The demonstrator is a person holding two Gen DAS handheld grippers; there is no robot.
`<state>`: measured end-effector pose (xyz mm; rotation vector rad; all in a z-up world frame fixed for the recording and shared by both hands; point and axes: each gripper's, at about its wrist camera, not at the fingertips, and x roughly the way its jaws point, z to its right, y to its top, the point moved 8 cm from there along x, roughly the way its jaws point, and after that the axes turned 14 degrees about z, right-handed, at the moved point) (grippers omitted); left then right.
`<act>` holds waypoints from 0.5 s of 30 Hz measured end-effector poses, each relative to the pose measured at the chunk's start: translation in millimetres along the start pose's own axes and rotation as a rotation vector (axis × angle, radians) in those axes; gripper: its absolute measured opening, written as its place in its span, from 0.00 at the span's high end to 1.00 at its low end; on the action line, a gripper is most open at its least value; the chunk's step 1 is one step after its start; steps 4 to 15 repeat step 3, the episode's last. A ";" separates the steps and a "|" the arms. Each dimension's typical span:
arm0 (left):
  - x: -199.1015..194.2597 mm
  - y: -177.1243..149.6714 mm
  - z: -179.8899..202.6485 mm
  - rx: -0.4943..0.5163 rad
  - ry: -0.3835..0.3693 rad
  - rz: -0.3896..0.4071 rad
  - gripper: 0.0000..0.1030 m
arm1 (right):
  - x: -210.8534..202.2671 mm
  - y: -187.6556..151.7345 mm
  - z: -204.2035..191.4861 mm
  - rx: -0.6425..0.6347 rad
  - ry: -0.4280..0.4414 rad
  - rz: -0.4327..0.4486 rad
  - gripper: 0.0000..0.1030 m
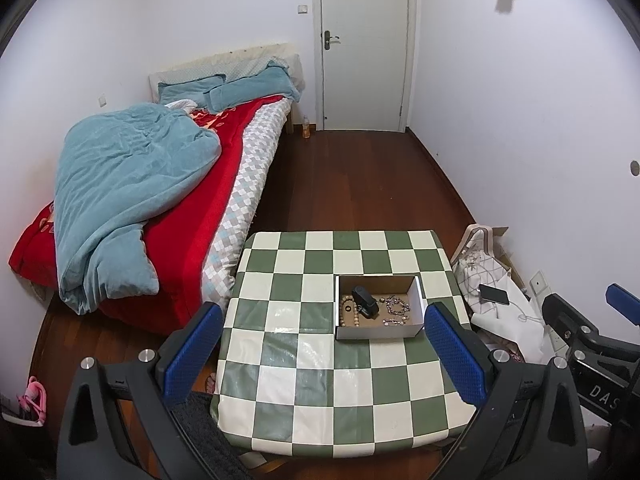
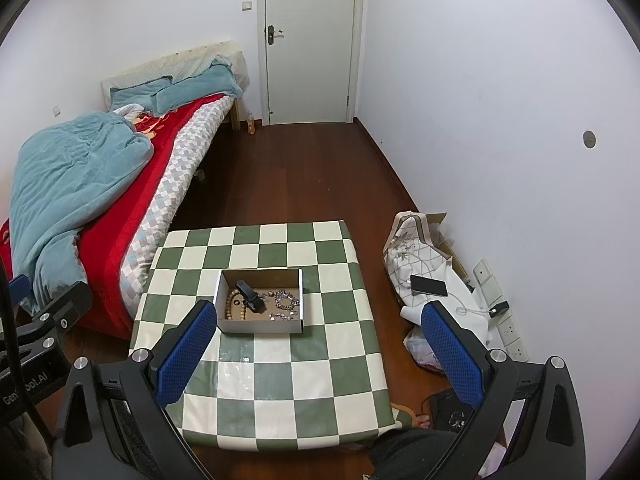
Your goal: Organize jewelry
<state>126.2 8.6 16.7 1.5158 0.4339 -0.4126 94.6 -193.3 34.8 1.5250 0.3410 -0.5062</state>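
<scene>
A white open box (image 1: pixel 378 332) (image 2: pixel 259 325) stands on the green-and-white checked table (image 1: pixel 320 392) (image 2: pixel 280 380). Inside lie a wooden bead bracelet (image 1: pixel 349 312) (image 2: pixel 232 306), a black object (image 1: pixel 366 302) (image 2: pixel 251 298) and silver chain jewelry (image 1: pixel 397 309) (image 2: pixel 285 304). My left gripper (image 1: pixel 326 354) is open and empty, held high above the table's near half. My right gripper (image 2: pixel 320 354) is open and empty at about the same height. The right gripper also shows in the left wrist view (image 1: pixel 588 328).
A bed with a teal quilt (image 1: pixel 132 200) and red blanket stands left of the table. A bag with a phone (image 1: pixel 495 294) (image 2: pixel 429 285) on it lies on the floor to the right, by wall sockets (image 2: pixel 508 328). A closed door (image 1: pixel 364 40) is at the back.
</scene>
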 end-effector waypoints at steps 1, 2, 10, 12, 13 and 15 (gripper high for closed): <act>-0.3 0.4 0.1 -0.001 -0.002 0.004 0.00 | 0.3 0.2 0.6 0.001 0.000 0.000 0.00; -1.5 -0.2 -0.2 0.000 -0.004 0.007 0.00 | -0.2 -0.3 -0.1 0.000 0.000 -0.001 0.00; -2.2 0.1 0.4 0.004 -0.006 0.008 0.00 | -0.4 -0.4 -0.2 -0.001 0.001 -0.001 0.00; -2.2 0.1 0.4 0.004 -0.006 0.008 0.00 | -0.4 -0.4 -0.2 -0.001 0.001 -0.001 0.00; -2.2 0.1 0.4 0.004 -0.006 0.008 0.00 | -0.4 -0.4 -0.2 -0.001 0.001 -0.001 0.00; -2.2 0.1 0.4 0.004 -0.006 0.008 0.00 | -0.4 -0.4 -0.2 -0.001 0.001 -0.001 0.00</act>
